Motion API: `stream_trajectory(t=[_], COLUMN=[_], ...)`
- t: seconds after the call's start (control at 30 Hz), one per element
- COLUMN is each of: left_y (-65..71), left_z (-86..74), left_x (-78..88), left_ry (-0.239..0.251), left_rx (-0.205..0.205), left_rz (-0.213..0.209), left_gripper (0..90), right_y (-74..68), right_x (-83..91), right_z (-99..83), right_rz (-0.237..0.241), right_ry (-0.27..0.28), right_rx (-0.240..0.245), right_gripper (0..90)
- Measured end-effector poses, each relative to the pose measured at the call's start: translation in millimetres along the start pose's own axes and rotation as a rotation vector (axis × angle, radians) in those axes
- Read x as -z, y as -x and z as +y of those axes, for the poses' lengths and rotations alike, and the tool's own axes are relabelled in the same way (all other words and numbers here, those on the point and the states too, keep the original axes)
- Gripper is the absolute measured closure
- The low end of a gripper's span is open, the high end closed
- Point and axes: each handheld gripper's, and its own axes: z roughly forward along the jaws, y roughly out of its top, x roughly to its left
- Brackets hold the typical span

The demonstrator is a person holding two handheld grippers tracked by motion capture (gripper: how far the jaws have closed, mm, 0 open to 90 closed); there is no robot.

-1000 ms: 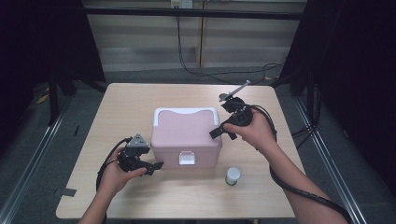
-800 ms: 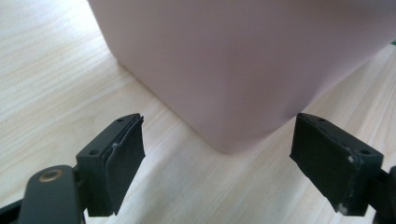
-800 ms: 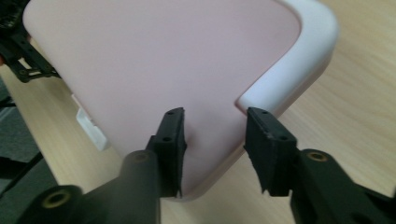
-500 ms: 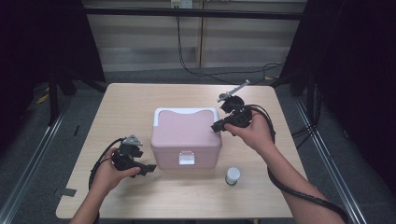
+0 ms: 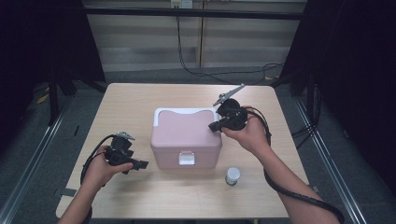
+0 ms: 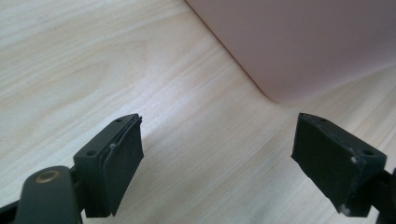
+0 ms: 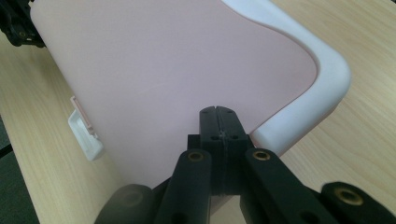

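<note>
A pink box (image 5: 187, 140) with a white handle (image 5: 184, 112) and a white front latch (image 5: 186, 159) stands mid-table. My right gripper (image 5: 214, 127) is at the box's right top edge. Its jaws have just been closing and now meet with nothing between them; the right gripper view has the tips (image 7: 218, 114) over the pink lid (image 7: 177, 70), near the handle (image 7: 303, 51). My left gripper (image 5: 140, 164) hovers left of the box, tips towards it. Its jaws (image 6: 217, 123) stand wide open over bare table, with the box wall (image 6: 303, 42) just ahead.
A small white-capped jar (image 5: 232, 176) stands on the table (image 5: 140, 100) in front of the box's right corner. Cables trail from both grippers. Bare wood lies behind the box and at the front left. Dark floor surrounds the table.
My right gripper's jaws have closed together at the box's right edge. My left hand has drawn leftward, away from the box, with its jaws still open.
</note>
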Motion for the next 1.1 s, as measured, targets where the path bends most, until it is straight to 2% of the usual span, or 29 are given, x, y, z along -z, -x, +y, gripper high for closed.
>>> stream_trajectory(t=[0.37, 0.5, 0.77, 0.83, 0.87, 1.1], left_y=[-6.1, -9.5, -13.5, -13.2, -13.4, -13.6], left_z=[20.8, 28.0, 43.9, 47.4, 48.9, 62.6], left_x=[20.1, 26.2, 38.5, 39.8, 41.1, 49.7], left_ry=[-0.029, -0.052, -0.073, -0.08, -0.095, -0.092], left_rx=[0.086, 0.1, 0.102, 0.106, 0.103, 0.105], left_rz=[-0.003, -0.004, 0.006, 0.018, 0.015, 0.007], left_gripper=[16.4, 17.8, 19.8, 19.8, 20.2, 20.5], right_y=[3.3, 3.0, 2.7, 3.0, 3.2, 2.9], right_x=[0.0, 0.0, -0.2, -0.1, -0.1, -0.1], right_z=[-2.1, -2.0, -1.6, -2.1, -2.2, -2.2], right_rz=[0.024, 0.021, 0.019, 0.023, 0.024, 0.022], right_ry=[0.01, 0.008, 0.006, 0.007, 0.008, 0.008], right_rx=[-0.009, -0.01, -0.011, -0.009, -0.012, -0.013], right_gripper=[90.0, 90.0, 90.0, 90.0, 90.0, 90.0])
